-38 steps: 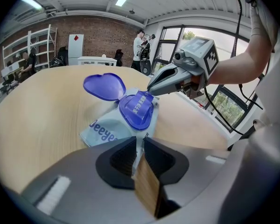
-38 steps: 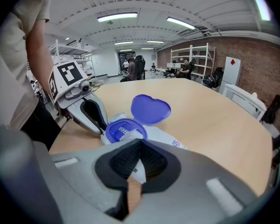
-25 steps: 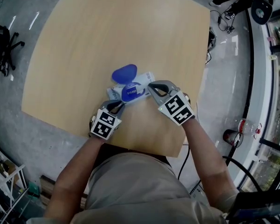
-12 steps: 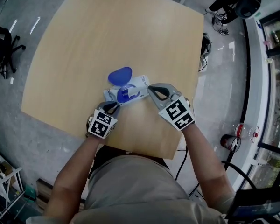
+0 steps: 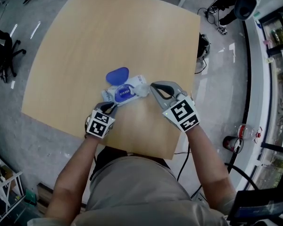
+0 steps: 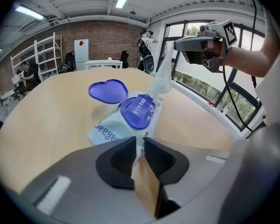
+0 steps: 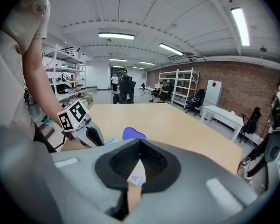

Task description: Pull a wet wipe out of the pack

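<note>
Closest in, the left tongs (image 6: 140, 143) are pressed together on the near corner of the wipes pack (image 6: 109, 127), so that's a proper pinch on the wrapper edge. In the head view the marker cube (image 5: 99, 124) on them sits just inside the near edge of the worktop (image 5: 108, 32), not much wood left behind it.

The pack lies flat straight ahead of the left tongs, running away from them at a slant. Its blue oval collar (image 6: 137, 111) is just past the pinched corner, and the lid flap (image 6: 107, 90) is flipped open and lying on the far-left side of it.

The right tongs (image 5: 153, 85) are off to the right of the left ones and a bit further out, held up off the worktop. They're shut on the wet wipe (image 6: 159, 80), which stretches as a thin white strand from the collar up to their tips. In their own view the two halves meet tip to tip. That hand's cube hangs about over the worktop's right edge.

Past both tongs there's a wide sweep of plain wood out to the far and left edges. Beyond the left edge, a black chair (image 5: 2, 46) stands on the grey floor (image 5: 226, 79).
</note>
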`<state>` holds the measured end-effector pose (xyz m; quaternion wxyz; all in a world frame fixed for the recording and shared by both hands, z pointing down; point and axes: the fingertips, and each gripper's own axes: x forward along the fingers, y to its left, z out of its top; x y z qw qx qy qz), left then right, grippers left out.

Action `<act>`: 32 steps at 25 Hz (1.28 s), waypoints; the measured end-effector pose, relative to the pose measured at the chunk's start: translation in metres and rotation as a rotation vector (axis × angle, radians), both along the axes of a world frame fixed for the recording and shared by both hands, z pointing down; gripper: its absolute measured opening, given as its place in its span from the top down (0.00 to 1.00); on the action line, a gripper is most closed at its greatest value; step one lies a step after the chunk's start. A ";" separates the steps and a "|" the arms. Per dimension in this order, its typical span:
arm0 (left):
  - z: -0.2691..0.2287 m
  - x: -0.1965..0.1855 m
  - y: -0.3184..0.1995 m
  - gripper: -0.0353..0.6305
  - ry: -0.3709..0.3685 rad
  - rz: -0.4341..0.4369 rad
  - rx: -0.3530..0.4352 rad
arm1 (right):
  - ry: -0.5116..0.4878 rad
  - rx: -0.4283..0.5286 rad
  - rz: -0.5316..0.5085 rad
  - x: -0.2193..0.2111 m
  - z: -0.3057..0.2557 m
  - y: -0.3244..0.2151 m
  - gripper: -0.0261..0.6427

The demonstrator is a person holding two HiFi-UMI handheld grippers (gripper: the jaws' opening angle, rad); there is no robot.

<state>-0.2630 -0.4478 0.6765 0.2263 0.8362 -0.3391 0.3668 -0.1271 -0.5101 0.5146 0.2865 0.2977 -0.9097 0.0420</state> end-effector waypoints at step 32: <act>-0.284 0.026 0.192 0.85 0.302 -0.042 0.467 | -0.223 0.155 0.127 0.093 -0.144 0.218 0.96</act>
